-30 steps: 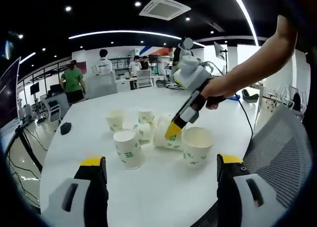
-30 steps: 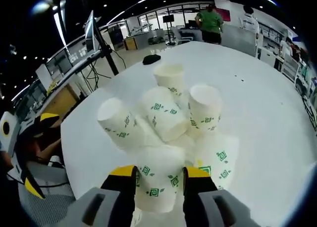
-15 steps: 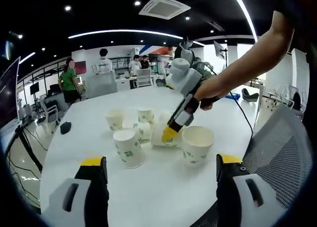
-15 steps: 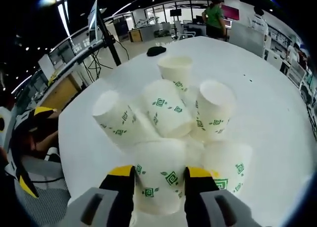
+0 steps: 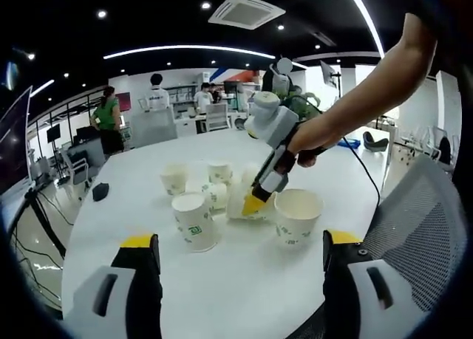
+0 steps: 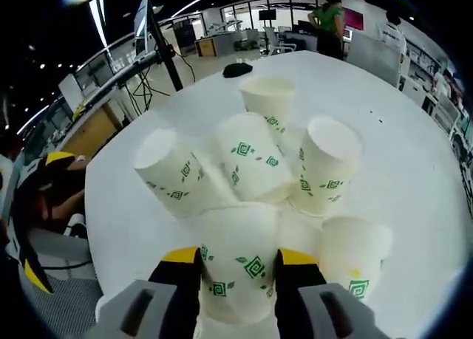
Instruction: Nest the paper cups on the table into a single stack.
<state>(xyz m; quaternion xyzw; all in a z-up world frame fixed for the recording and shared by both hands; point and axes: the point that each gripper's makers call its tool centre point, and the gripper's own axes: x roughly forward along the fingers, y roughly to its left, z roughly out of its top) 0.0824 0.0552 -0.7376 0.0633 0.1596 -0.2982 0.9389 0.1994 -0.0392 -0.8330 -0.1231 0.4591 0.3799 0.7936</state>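
Observation:
Several white paper cups with green marks cluster on the white table (image 5: 148,287). One stands upright at the front left (image 5: 194,221), another at the front right (image 5: 297,215). My left gripper (image 5: 238,243) hangs open over the table's near edge, with nothing between its jaws. My right gripper (image 6: 238,259) is shut on a paper cup (image 6: 238,239). In the left gripper view that cup (image 5: 238,200) lies tilted on its side in the cluster, with a hand holding the right gripper (image 5: 257,200) on it. Beyond the held cup stand further cups (image 6: 166,173), (image 6: 255,158), (image 6: 325,162).
A small black object (image 5: 100,190) lies on the table's far left. A mesh chair (image 5: 421,228) stands at the right edge. The left gripper's yellow tips (image 6: 58,159) show beyond the table's left rim. People stand by desks in the background.
The right gripper, still shut on its cup, has shifted slightly left and lower into the cluster. The left gripper has stayed open and still.

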